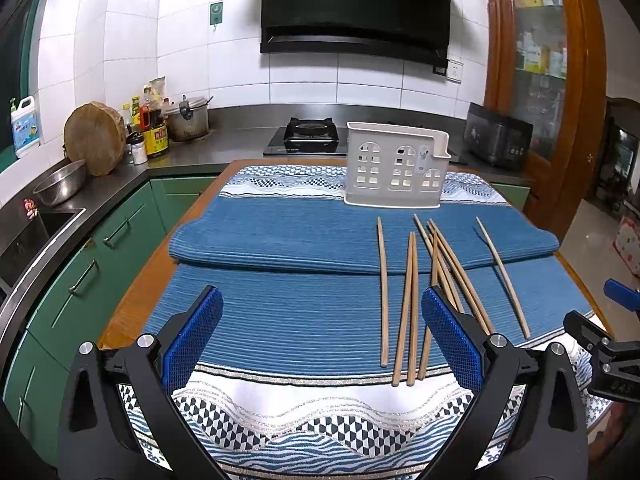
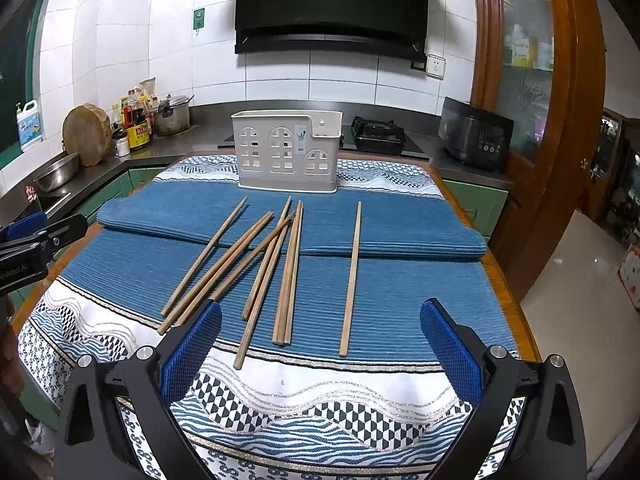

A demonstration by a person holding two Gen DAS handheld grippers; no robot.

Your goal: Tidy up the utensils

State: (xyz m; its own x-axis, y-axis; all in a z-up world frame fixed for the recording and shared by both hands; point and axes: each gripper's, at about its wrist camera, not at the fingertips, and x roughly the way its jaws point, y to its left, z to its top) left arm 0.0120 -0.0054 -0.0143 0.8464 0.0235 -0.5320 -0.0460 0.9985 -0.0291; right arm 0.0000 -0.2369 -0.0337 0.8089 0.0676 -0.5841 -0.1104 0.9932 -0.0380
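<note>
Right gripper (image 2: pixel 320 344) was spread wide with nothing between its blue pads (image 2: pixel 192 344); we had it hovering low over the near patterned edge of the cloth (image 2: pixel 400 288); left gripper (image 1: pixel 320 344) was equally wide apart and empty, hanging over bare cloth well to the left of the work.

Chopsticks (image 2: pixel 280 264) lay loose on the blue cloth, between us and the white utensil caddy (image 2: pixel 288 152), which stood upright at the far end of the table; nothing was in it that we could see. Long axes ran roughly away from us toward the caddy; the left ones fanned out and crossed, a pair lay side by side touching, and one single chopstick (image 2: pixel 351 276) sat apart on the right.

Key relation: from the right wrist view, the near ends of the pair and the single stick fell inside the span of the right fingers, just ahead of the pads; from the left wrist view, the whole bundle (image 1: pixel 416 296) sat off to the right, mostly beyond that gripper's right finger; so we judged the right one nearer and better lined up.

Since the sticks pointed along the approach, we judged that closing across the width should work; we reckoned the single stick was the cleanest first grab, the crossed fan the riskiest.
</note>
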